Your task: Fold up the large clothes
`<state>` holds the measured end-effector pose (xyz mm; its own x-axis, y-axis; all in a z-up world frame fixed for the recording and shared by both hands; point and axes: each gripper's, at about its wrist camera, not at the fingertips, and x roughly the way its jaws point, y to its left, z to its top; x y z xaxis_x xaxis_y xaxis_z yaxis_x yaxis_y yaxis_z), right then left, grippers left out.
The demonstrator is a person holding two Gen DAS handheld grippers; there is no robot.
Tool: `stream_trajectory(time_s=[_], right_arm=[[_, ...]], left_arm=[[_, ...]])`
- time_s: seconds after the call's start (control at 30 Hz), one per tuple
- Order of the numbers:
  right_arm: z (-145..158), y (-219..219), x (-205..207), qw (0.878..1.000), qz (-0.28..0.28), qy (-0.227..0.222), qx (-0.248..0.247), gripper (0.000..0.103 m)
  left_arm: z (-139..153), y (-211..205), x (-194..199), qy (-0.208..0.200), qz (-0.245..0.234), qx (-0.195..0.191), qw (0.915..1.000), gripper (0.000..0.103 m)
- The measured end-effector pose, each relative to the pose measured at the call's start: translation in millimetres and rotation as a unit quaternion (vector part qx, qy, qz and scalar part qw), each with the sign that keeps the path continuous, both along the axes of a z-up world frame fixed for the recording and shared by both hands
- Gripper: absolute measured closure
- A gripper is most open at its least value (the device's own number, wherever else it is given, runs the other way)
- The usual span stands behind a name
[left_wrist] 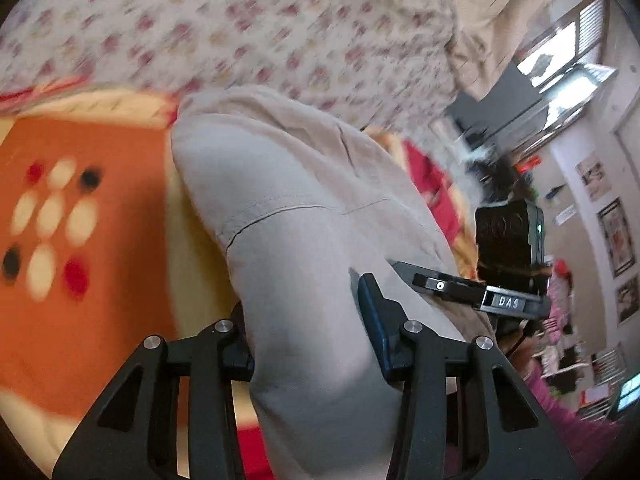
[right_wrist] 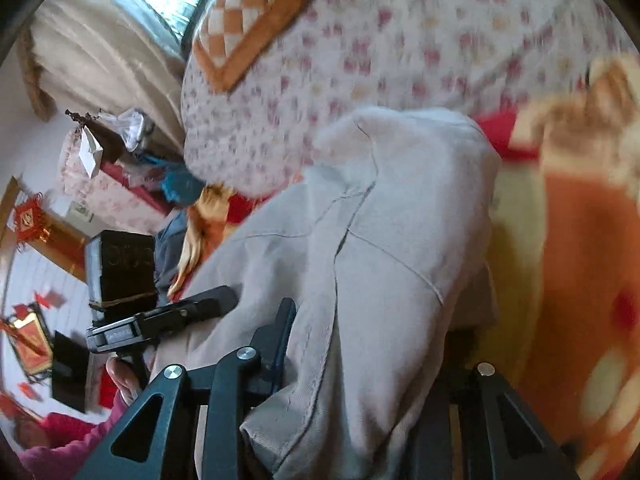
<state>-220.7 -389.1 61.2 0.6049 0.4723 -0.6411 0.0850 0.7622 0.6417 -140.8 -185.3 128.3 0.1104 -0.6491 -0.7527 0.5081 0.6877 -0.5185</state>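
Note:
A large beige garment (left_wrist: pixel 304 208) hangs lifted over an orange patterned bedspread (left_wrist: pixel 80 300). My left gripper (left_wrist: pixel 312 332) is shut on the garment's near edge, with cloth bunched between the blue pads (left_wrist: pixel 376 320). In the right wrist view the same beige garment (right_wrist: pixel 392 248) drapes away from my right gripper (right_wrist: pixel 360 344), which is shut on its near edge. Each view shows the other gripper beside the cloth: the right one (left_wrist: pixel 460 288) in the left view, the left one (right_wrist: pixel 172 316) in the right view.
A floral quilt (left_wrist: pixel 248 28) lies bunched behind the garment. An orange checked pillow (right_wrist: pixel 244 20) sits on the quilt. Cluttered room and window (left_wrist: pixel 560 52) lie to the side. A person's pink sleeve (right_wrist: pixel 68 444) is at the lower left.

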Motion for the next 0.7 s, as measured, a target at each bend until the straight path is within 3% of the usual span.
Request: stream_trajectory(time_s=[0.03,0.07,0.1,0.2,0.3,0.4,0.5,0.6,0.63,0.67,0.7], right_arm=[[-16,9,-2,0.999,0.005,0.036,-0.023,0.051],[-24,12,-5,0.997,0.006,0.058,-0.05,0.048],[-27,14,-10,0.993,-0.001,0.072,-0.092,0.048],[2,7,-23,0.99,-0.035,0.042,-0.13,0.048],[50,7,-30,0.982,-0.067,-0.019,-0.178,0.048],[70,29,-4,0.98,-0.039,-0.051,-0.189,0.048],[56,53,36,0.981,-0.025,-0.031,-0.188,0.048],[26,57,73,0.988,-0.016,0.009,-0.151,0.048],[13,54,84,0.986,-0.026,0.034,-0.16,0.048],[-2,46,90,0.98,-0.047,0.058,-0.182,0.051],[-15,37,93,0.978,-0.062,0.07,-0.189,0.063]], left_arm=[[-11,4,-3,0.01,0.006,0.021,0.9997,0.055],[-29,9,-7,0.026,0.015,0.06,0.9977,0.054],[-37,11,-9,0.033,0.019,0.071,0.9967,0.05],[-30,30,-12,0.01,0.06,0.059,0.9964,0.046],[-3,34,-16,-0.049,0.094,0.06,0.9926,0.04],[7,17,-21,-0.098,0.103,0.08,0.9866,0.036],[-8,-7,-25,-0.1,0.09,0.114,0.9843,0.037],[-26,-12,-34,-0.126,0.093,0.151,0.9761,0.036],[-30,-9,-37,-0.132,0.093,0.153,0.9749,0.036],[-33,-9,-39,-0.136,0.091,0.151,0.9749,0.036],[-36,-9,-40,-0.137,0.089,0.144,0.976,0.036]])
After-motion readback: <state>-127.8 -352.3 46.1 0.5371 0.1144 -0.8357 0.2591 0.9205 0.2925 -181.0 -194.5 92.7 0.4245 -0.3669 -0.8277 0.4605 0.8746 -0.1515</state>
